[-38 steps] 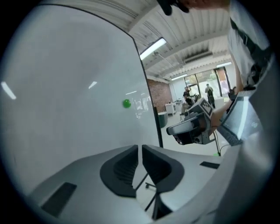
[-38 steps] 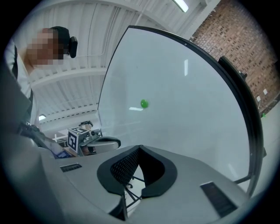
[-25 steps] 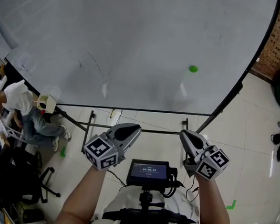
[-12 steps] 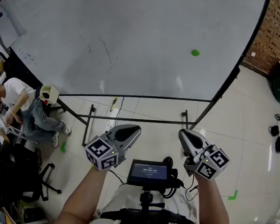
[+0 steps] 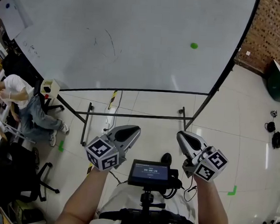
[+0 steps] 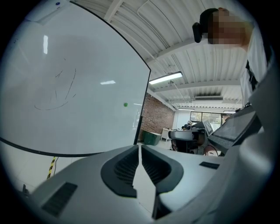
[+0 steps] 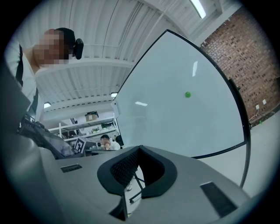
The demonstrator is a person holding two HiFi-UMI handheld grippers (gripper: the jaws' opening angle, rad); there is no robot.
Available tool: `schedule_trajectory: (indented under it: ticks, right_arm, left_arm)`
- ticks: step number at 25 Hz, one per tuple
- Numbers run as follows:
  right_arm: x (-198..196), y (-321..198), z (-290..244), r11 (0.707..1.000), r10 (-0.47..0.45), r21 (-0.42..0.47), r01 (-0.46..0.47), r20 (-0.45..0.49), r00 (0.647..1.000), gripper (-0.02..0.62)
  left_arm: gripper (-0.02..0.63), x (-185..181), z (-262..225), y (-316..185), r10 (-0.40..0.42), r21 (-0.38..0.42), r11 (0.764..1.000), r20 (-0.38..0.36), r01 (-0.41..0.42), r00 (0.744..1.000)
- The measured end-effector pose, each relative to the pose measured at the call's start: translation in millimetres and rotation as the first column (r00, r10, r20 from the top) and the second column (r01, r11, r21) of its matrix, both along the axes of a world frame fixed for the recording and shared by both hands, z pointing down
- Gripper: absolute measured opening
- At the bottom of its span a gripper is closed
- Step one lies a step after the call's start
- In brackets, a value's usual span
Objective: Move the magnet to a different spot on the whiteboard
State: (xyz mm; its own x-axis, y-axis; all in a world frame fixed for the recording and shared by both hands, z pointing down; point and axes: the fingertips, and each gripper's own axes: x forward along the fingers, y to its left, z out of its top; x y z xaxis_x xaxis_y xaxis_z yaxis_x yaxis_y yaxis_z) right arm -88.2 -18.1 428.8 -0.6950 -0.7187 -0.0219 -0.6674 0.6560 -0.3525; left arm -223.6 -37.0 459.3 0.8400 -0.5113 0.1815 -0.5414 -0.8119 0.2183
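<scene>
1. Seated person (image 5: pixel 12 93): off the lower left corner of the whiteboard (image 5: pixel 136 22). Well apart from both grippers. No hazard, short of an approach veering that way.
2. Stand crossbar and feet (image 5: pixel 135 116): on the floor just below the whiteboard's bottom edge. Risk of a foot catching on the way in. Any knock is likely to shake the whiteboard and jog whatever clings to it.
3. Left gripper (image 5: pixel 136 130): well short of the whiteboard, facing its middle. Jaws drawn nearly together with only a thin slit between them, nothing inside. Poorly placed for the magnet, and a cross-reach from here could tangle with the other gripper.
4. Right gripper (image 5: pixel 181 135): well short of the whiteboard, below its right part. Jaws closed tip to tip, empty. If not opened before contact, likely to shove the magnet rather than grip it.
5. Magnet (image 5: pixel 194 46): small green disc stuck to the whiteboard's right part, near its right edge, well apart from both grippers. Flat and shallow, so probably little for the pads to bite on. Risk of slipping free, dropping to the floor below the whiteboard, or scraping the whiteboard if dragged.
</scene>
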Motion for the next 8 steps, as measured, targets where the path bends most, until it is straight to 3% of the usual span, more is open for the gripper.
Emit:
schedule_trajectory:
  ticks: [8]
  right_arm:
    - [-11.5, 24.3, 2.4, 1.0, 0.011, 0.004, -0.011, -0.008, 1.0, 0.015]
  left_arm:
    - [0.046, -11.7, 8.2, 23.5, 0.008, -0.016, 1.0, -0.002, -0.008, 1.0]
